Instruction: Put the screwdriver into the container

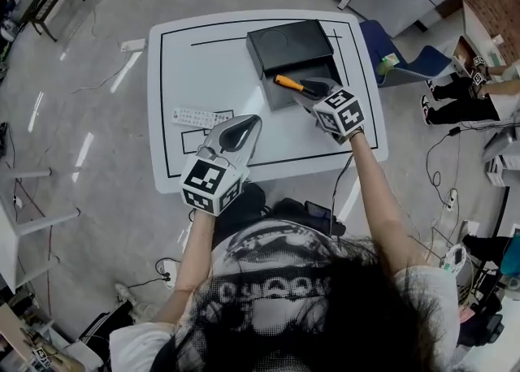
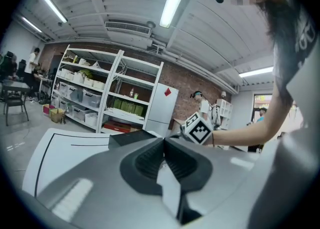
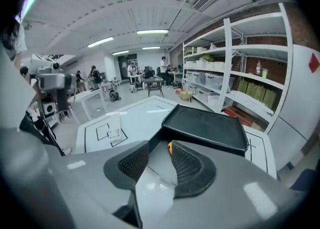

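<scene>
The screwdriver (image 1: 288,83), with its orange handle, lies in the open black container (image 1: 275,96) at the back of the white table (image 1: 203,70). The container's lid (image 1: 288,41) stands tilted back behind it. My right gripper (image 1: 314,88) is at the screwdriver's dark end, over the container's right part. Its jaws stand apart, and in the right gripper view (image 3: 160,155) a sliver of the orange handle (image 3: 170,148) shows past the gap; the pads do not press on it. My left gripper (image 1: 250,123) hovers over the table's front middle, shut and empty, and its own view shows the left gripper (image 2: 164,145) with jaws together.
A white remote (image 1: 195,117) lies on the table to the left of my left gripper. A blue chair (image 1: 410,62) stands off the table's right side. Shelving (image 2: 100,98) and people (image 3: 132,70) fill the room beyond.
</scene>
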A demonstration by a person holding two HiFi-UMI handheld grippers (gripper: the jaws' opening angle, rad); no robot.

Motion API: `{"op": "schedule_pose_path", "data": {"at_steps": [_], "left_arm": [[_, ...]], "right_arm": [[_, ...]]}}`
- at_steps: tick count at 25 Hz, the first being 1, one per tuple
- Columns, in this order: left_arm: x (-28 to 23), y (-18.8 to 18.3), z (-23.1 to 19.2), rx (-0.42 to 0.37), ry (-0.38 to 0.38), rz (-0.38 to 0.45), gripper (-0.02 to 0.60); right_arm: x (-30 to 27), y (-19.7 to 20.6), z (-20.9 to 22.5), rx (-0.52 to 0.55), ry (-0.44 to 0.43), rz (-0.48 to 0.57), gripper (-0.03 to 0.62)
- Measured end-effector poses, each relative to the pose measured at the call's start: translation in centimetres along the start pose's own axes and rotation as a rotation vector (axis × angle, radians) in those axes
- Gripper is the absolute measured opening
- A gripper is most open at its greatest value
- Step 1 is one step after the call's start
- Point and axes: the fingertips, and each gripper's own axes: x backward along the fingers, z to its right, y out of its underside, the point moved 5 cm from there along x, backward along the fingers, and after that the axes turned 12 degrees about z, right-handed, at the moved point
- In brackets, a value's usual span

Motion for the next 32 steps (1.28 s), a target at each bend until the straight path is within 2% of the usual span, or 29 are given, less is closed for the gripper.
{"op": "schedule_pose_path", "data": {"at_steps": [6, 13, 22, 27, 32], "left_arm": [[-0.9, 0.6, 2.7, -0.004, 0.013, -0.015, 0.000], [-1.5, 1.6, 7.0, -0.022, 0.024, -0.032, 0.000], [-1.2, 3.3, 14.5, -0.038, 0.017, -0.057, 0.000], [0.1, 4.4, 18.3, -0.030, -0.025, -0.055, 0.000], [1.9, 5.1, 22.3, -0.024, -0.077, -0.034, 0.000]], "right_arm": [[6.4, -0.5, -4.0, -0.109, 0.014, 0.178, 0.135], [13.4, 0.7, -6.9, -0.221, 0.067, 0.310, 0.132], [21.2, 3.5, -9.2, -0.250, 0.052, 0.392, 0.124], [25.1, 5.0, -10.3, -0.253, 0.040, 0.425, 0.098], [28.8, 6.5, -12.5, -0.240, -0.008, 0.446, 0.079]]}}
